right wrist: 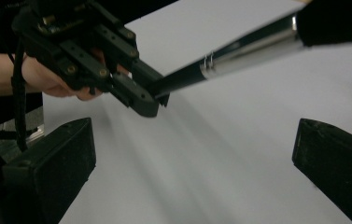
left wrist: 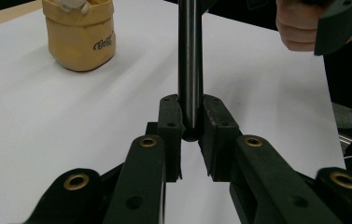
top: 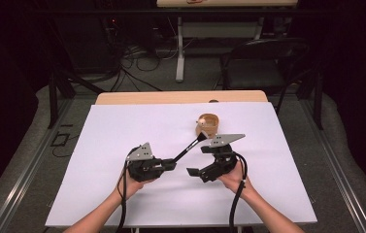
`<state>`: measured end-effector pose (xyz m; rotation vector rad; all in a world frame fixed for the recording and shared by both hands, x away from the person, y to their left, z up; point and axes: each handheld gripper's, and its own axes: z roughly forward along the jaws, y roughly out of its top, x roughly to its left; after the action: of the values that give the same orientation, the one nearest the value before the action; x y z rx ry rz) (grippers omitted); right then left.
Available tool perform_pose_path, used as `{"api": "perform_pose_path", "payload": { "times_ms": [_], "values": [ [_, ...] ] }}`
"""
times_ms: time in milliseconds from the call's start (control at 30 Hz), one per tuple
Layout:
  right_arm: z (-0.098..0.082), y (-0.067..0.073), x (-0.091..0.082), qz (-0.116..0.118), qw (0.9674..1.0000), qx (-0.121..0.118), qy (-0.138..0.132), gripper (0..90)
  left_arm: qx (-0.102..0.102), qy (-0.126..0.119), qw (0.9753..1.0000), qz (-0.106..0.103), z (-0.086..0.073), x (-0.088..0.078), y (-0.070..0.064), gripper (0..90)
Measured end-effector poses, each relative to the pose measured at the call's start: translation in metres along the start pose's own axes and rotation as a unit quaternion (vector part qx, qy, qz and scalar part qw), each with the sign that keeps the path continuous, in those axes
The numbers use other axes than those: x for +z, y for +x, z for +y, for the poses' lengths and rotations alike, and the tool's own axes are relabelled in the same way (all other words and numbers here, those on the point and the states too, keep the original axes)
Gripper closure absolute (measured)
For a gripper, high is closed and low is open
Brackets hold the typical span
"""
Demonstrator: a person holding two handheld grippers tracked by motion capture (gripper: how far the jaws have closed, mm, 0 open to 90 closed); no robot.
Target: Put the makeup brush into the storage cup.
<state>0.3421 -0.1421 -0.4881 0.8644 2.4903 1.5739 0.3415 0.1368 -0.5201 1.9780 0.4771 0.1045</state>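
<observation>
Left gripper view: left gripper pinches brush handle at its very end, right gripper gaping wide; brush may pivot and tip the pouch.

I see the black-handled brush with its shiny metal ferrule lifted off the white sheet, slanting from mid-sheet up toward the far edge. Its bristle end meets the squat tan pouch standing upright near that far edge.
</observation>
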Motion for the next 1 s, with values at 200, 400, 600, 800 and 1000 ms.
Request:
{"api": "perform_pose_path", "payload": {
  "times_ms": [200,400,600,800,1000],
  "values": [
    [0.006,0.002,0.003,-0.025,0.9994,0.004,-0.025,15.0,-0.002,0.002,1.0,0.006,0.0,0.002,0.0,79.4],
    [0.009,0.003,0.006,-0.049,0.9979,0.009,-0.043,31.4,0.001,0.004,1.0,0.004,0.0,0.004,-0.001,79.3],
    [0.009,0.003,0.005,-0.063,0.9964,0.016,-0.055,45.3,0.0,0.004,1.0,0.002,0.0,0.007,-0.002,79.3],
    [0.008,0.0,0.004,-0.059,0.9943,0.039,-0.079,54.2,0.0,0.005,1.0,0.002,-0.001,0.01,-0.003,79.2],
    [0.011,-0.001,0.001,-0.041,0.993,0.057,-0.095,65.0,0.004,0.007,1.0,0.004,-0.001,0.013,-0.004,79.1]
  ]
}}
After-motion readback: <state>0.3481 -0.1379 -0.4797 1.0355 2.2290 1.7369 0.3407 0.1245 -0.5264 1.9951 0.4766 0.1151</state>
